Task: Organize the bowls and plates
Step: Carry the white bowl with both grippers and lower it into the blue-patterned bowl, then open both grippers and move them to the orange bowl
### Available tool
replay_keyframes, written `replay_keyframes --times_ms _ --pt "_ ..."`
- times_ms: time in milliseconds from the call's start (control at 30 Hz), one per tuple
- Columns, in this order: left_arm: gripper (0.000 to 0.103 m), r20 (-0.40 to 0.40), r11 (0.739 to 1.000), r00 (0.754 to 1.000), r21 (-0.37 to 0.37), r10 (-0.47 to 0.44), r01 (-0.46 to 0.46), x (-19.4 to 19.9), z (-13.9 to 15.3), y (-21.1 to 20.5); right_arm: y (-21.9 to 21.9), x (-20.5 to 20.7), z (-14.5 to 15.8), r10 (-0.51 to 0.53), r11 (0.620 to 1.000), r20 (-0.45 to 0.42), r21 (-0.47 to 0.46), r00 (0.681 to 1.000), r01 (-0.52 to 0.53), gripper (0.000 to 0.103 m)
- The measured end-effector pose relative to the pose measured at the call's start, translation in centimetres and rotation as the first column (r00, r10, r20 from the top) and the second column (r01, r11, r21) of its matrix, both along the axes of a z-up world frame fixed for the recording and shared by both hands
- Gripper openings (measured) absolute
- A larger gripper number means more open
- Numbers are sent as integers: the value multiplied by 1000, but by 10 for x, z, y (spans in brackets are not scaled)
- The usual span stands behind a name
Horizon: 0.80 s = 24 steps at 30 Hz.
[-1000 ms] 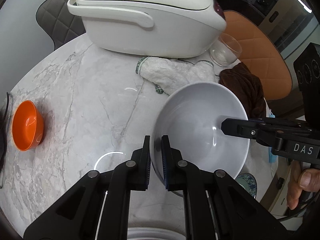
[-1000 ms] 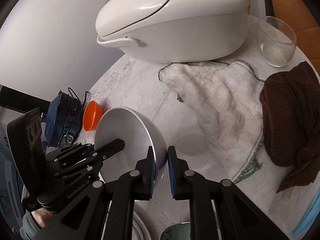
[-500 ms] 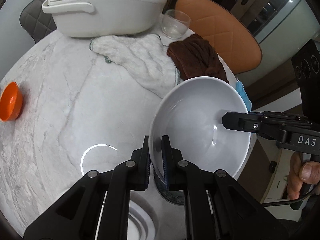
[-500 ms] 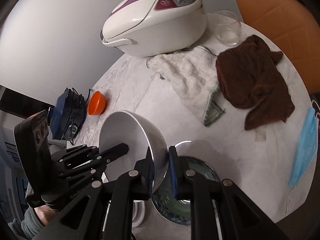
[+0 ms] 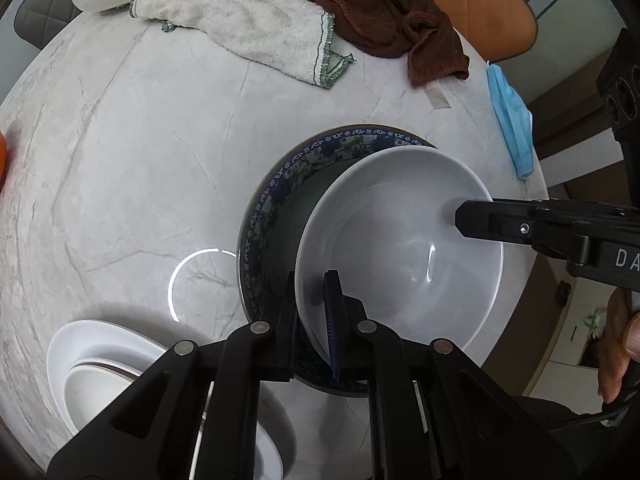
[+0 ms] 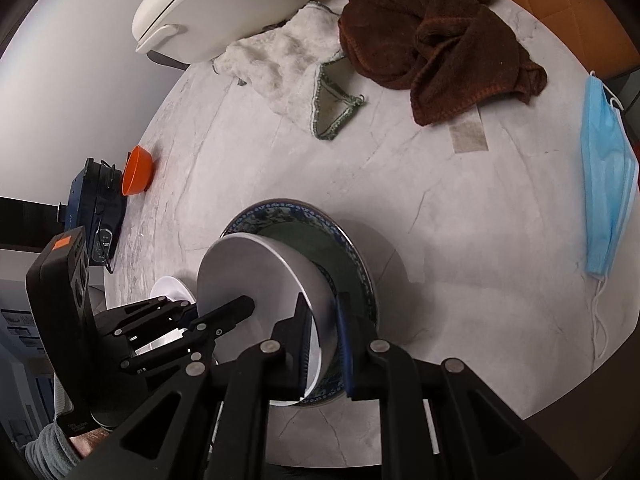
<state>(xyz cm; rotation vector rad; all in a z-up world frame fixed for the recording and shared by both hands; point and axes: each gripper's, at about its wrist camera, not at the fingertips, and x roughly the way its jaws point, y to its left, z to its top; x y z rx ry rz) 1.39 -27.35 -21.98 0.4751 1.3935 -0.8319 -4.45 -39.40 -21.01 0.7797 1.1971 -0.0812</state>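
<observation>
White bowl: glazed ceramic by appearance, held tilted above the patterned plate, which lies flat on the marble bench. Whether the bowl's underside touches the plate cannot be told from either view.

Grip status. The left gripper is clamped on the bowl's rim at the 6 o'clock edge in the left wrist view, one finger inside the wall, one outside. The right gripper is likewise clenched on the rim at the opposite side, seen in the right wrist view with the wall pinched between its pads. The bowl is thus carried at two rim points, nothing beneath it.

Handling assessment. Judged rigid, moderately heavy for its size, and breakable; the glaze shows a bright highlight, so the surface is likely slick against the pads. A rim pinch gives little purchase on a smooth, curved wall. Two opposed holds are appropriate; a single hold would invite rotation and slip. Contact between ceramic and ceramic should be gentle to avoid chipping the plate's blue border.

Surroundings. A stack of white dishes sits at 8 o'clock of the plate in the left wrist view. A white towel, brown cloth and blue face mask lie toward 12 to 2 o'clock, well apart. An orange bowl stands near the bench edge.
</observation>
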Motion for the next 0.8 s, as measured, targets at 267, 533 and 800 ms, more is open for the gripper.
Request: replay_keyframes --times_ms 267,533,800 --pt "11 8 1000 1000 9 -3 3 6 -14 -7 3 6 -6 18 999 -13 -39 1000 -19 15" --pt "51 -15 998 1000 -64 -18 17 -1 -5 -7 7 9 -5 46 996 -28 -76 999 -48 14" --pt "81 -7 992 1000 -127 1 -2 -3 18 -6 5 10 12 51 995 6 -87 999 -50 17"
